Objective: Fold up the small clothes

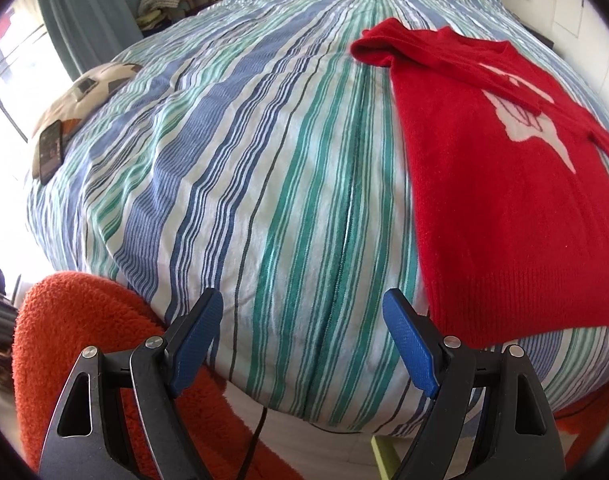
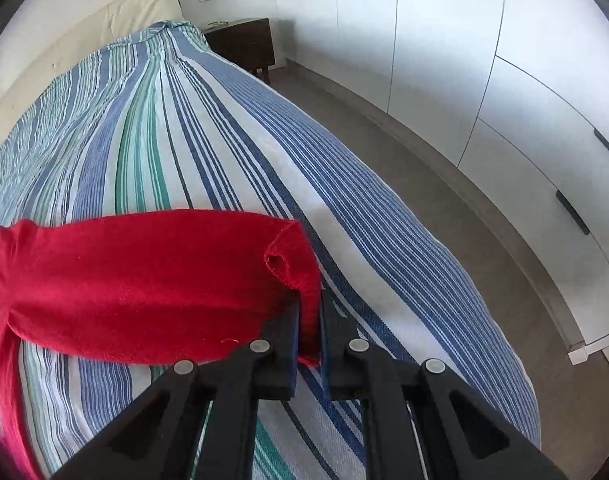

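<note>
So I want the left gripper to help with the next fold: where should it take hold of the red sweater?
Probably at the ribbed hem, near the corner closest to the left gripper. That edge of the red sweater lies flat by the foot of the striped duvet, so open jaws can slide in low from that side. The right gripper is shut on the sleeve cuff.

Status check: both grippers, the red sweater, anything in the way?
Left gripper open, empty, over the striped bedspread. Right gripper shut on the sleeve cuff of the red sweater. Phone at far edge, clear.
</note>
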Demonstrator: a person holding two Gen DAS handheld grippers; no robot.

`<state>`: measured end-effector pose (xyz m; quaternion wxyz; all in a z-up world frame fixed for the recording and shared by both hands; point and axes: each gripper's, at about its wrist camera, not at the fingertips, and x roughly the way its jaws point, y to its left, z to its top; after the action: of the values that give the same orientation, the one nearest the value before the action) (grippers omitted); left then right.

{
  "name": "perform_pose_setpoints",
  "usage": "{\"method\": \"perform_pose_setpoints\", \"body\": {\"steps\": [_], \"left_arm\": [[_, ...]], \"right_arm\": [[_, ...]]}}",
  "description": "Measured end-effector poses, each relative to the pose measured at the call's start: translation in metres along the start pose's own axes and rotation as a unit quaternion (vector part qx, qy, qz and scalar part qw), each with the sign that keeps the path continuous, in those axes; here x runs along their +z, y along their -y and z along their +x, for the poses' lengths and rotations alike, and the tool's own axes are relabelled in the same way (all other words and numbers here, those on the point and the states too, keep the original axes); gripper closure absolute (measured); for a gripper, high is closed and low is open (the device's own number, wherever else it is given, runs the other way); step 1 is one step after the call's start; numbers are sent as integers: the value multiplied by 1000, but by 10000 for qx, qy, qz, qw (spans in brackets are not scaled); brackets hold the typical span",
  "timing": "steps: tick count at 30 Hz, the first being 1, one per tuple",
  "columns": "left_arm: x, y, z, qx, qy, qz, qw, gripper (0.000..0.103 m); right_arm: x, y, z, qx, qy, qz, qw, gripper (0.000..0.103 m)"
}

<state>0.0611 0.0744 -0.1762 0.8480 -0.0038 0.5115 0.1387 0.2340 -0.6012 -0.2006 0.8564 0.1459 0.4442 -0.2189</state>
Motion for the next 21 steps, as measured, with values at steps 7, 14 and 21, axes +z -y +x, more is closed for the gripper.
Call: {"method": "perform_pose_setpoints", "body": {"steps": [7, 14, 21], "left_arm": [[1, 6, 4, -65, -11, 100, 9999, 19], [-3, -3, -6, -430, 162, 31, 9989, 19], [1, -9, -28, -873, 522, 64, 9948, 18]], "right_arm": [[-1, 12, -22, -232, 54, -118, 9996, 54], [-19, 4, -107, -225, 563, 122, 9981, 40], [-112, -93, -198, 560, 720, -671, 9936, 27]]}}
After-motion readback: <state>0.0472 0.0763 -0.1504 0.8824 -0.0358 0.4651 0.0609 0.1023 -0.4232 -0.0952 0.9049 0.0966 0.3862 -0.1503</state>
